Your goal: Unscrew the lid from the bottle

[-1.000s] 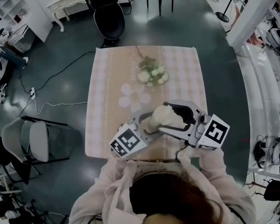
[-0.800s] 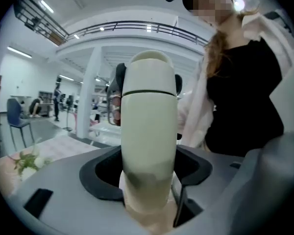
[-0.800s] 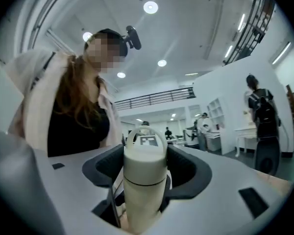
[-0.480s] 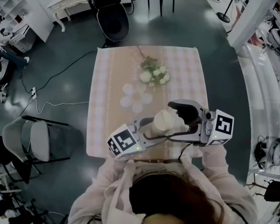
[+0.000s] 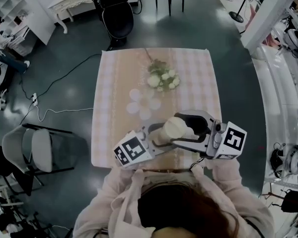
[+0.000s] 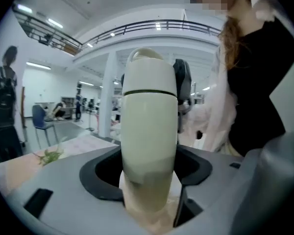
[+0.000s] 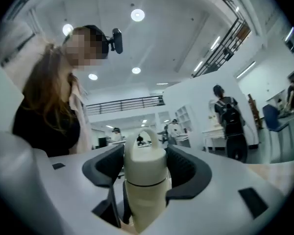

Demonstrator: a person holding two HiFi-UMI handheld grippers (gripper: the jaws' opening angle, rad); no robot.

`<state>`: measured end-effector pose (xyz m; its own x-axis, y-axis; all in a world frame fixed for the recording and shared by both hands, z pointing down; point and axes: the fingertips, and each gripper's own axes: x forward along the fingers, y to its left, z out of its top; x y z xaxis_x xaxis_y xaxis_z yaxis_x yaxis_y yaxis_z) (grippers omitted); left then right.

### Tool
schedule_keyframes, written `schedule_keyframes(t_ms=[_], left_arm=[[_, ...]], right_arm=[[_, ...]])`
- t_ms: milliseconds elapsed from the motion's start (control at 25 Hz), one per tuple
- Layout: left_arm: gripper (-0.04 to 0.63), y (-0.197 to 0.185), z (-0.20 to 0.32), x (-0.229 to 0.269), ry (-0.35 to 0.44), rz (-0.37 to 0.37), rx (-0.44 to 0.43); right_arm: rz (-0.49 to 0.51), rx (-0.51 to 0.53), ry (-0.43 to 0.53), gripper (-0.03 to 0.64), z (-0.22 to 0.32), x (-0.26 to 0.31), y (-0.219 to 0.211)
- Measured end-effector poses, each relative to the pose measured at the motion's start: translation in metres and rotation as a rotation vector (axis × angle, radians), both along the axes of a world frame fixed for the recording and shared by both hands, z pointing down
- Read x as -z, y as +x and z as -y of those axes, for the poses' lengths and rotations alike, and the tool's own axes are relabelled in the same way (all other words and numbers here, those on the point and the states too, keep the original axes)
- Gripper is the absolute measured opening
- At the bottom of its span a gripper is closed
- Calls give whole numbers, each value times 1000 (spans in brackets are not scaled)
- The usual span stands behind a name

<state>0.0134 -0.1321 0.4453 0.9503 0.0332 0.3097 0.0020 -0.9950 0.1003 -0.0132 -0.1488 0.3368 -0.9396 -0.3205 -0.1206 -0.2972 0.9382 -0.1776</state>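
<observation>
A cream bottle [image 5: 172, 129] stands upright in the air over the near edge of the table, held between both grippers. My left gripper [image 5: 160, 137] comes in from the left and is shut on the bottle's body [image 6: 149, 146], low down. The lid [image 6: 149, 75], with a loop handle on top, rises above it. My right gripper [image 5: 183, 130] reaches in from the right. Its jaws have just been closing and its pads now press both sides of the lid [image 7: 144, 166]. A dark seam separates the lid from the body [image 7: 143, 205].
The table has a pink checked cloth [image 5: 114, 83]. A bunch of white flowers [image 5: 161, 78] and several pale round discs [image 5: 141, 103] lie on it. A black chair [image 5: 116, 19] stands beyond the table, a grey folding chair [image 5: 35, 150] to the left, a cable [image 5: 54, 110] on the floor.
The right gripper has rolled slightly about the lid, and its marker cube has shifted. Its jaws looked wider half a second ago and are back against the lid. The left gripper and bottle barely moved.
</observation>
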Motion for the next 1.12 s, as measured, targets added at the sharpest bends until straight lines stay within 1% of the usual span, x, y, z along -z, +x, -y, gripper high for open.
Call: schedule_keyframes(t_ms=[80,120,160,200,240,280,320,360,440,520,560,600,640,680,720,800,880,1000,1040,1080,1120], left_arm=[[313,0,-23,5,-62,-22,-186],[313,-1,-33,7,-82,-30,-269],[313,-1,-42,9,-89,-34,-335],[313,0,-47,10,-85,-33,-375],[313,1,-48,10,-74,-32,-387],[313,2,-45,10,-63,-34,-368],[313,4,-39,10,-54,-38,-323],[313,5,-29,10,-44,-42,-255],[313,7,-4,9,-19,-42,-71],[313,6,20,6,3,-31,118],[313,5,29,5,12,-24,189],[313,4,35,3,21,-16,237],[313,4,37,1,30,-6,259],[313,5,36,-2,39,7,261],[313,7,34,-3,45,19,246],[313,8,24,-4,38,29,182],[313,8,7,-2,-5,20,61],[313,8,-23,8,-107,-18,-173],[313,8,-32,11,-128,-31,-239],[313,8,-38,13,-137,-41,-288],[313,8,-41,14,-137,-47,-312]], right_arm=[[57,205,-10,288,-15,5,2],[78,305,-20,288,-23,8,2],[91,393,-19,288,-31,9,2],[98,455,-8,288,-36,11,3],[104,480,5,289,-38,13,3],[109,463,13,291,-36,14,3],[115,406,15,293,-29,14,5],[118,320,13,309,-19,14,7],[105,110,0,367,1,13,11],[64,-66,-2,382,13,10,11],[36,-133,-2,382,17,7,10],[4,-188,-3,376,20,3,9],[-31,-228,-3,364,24,-1,8],[-66,-246,2,339,26,-6,7],[-93,-237,13,296,25,-9,7],[-109,-154,40,291,17,-10,5],[-73,-18,51,291,5,-7,6],[31,224,29,290,-15,3,10],[57,299,26,290,-21,7,10],[73,359,32,290,-26,9,10],[83,392,39,290,-29,10,9]])
